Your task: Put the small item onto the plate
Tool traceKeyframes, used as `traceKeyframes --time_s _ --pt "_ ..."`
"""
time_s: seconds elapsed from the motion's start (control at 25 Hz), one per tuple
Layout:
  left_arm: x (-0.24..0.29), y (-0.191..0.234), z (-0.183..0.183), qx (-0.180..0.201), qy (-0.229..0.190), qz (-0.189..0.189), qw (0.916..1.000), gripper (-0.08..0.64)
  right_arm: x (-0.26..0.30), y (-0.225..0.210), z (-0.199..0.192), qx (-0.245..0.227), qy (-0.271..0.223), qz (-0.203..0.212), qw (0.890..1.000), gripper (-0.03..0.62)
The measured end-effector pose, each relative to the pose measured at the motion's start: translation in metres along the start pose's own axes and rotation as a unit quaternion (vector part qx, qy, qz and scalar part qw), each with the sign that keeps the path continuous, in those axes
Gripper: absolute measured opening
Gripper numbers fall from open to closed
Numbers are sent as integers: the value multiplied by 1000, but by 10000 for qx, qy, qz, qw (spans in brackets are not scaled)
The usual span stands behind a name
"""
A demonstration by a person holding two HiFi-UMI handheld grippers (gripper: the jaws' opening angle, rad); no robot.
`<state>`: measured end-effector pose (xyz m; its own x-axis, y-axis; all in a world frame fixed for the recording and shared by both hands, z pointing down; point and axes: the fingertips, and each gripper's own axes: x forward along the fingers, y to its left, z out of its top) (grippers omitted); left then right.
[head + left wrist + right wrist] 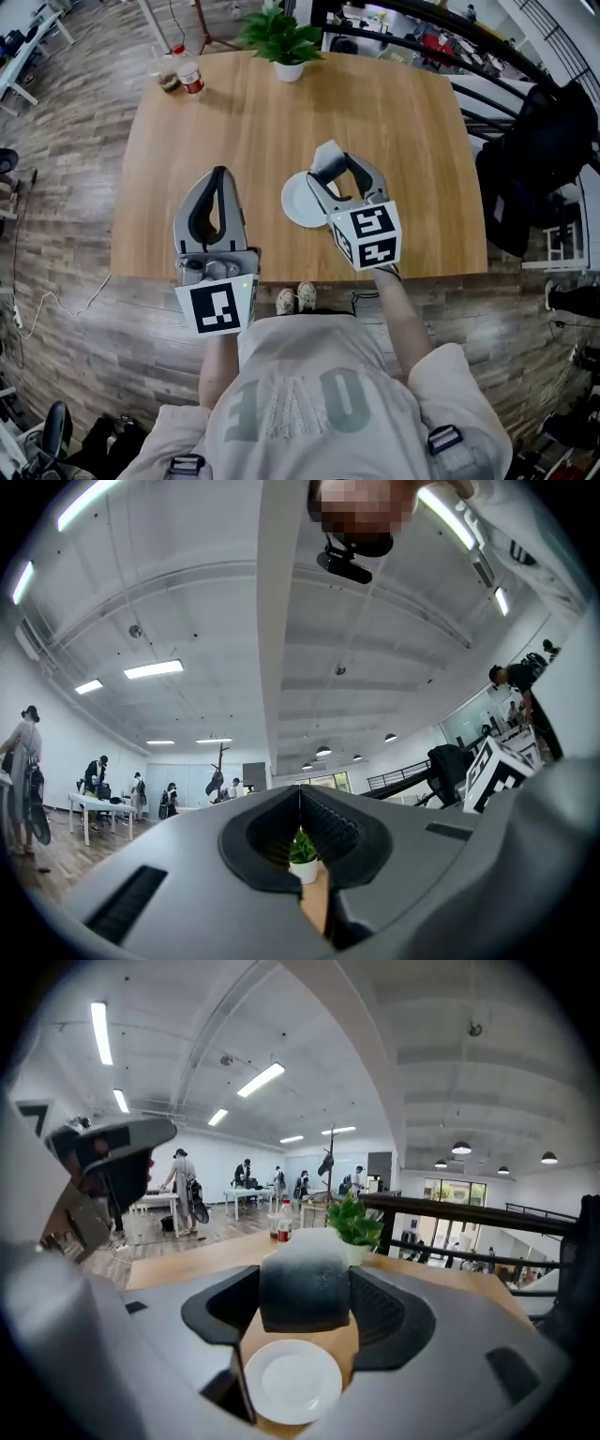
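One small item (pixel 305 1288): a soft-looking block, pale on top and shading to dark grey lower down, and it's up in the air, pinched on both sides, not resting on anything.
Right claw (pixel 306 1309): clamped on the small item, one dark pad against each flank of the block. The block fills the gap between the pads.
Plate (pixel 292 1382): white, round and bare, lying flat on the surface. In the right gripper view it sits just under the held block, framed between the two jaws.
Item against plate: apart, no contact. From the head view the right claw overlaps the right side of the plate (pixel 295 202), the block at its far tip.
Left claw (pixel 300 803): jaws pressed together with nothing between them. It is held over the near left part of the surface, well clear of the plate.
Surface (pixel 394 122): light wood, square-ish, mostly bare.
Potted plant (pixel 281 42): green leaves in a white pot, at the middle of the far edge.
Bottle (pixel 190 73): red-capped, at the far left corner.
Cup (pixel 167 75): clear, standing right beside the bottle.
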<state>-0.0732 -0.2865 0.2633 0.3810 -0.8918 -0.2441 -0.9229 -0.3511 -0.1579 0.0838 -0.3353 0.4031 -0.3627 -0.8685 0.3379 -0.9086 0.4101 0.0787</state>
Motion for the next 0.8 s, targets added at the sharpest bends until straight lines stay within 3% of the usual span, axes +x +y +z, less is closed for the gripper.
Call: traceKeyframes --time_s 0.2,0.4,0.8 --pt "-6 6 -4 80 80 142 9998 9 39 3 -53 -135 834 157 9963 305" --pt "-9 7 -11 190 237 187 9994 9 64 13 -104 -385 1712 465 9834 305" --pt "-14 17 -14 364 391 354 9979 9 85 24 -160 -351 2518 692 9647 305"
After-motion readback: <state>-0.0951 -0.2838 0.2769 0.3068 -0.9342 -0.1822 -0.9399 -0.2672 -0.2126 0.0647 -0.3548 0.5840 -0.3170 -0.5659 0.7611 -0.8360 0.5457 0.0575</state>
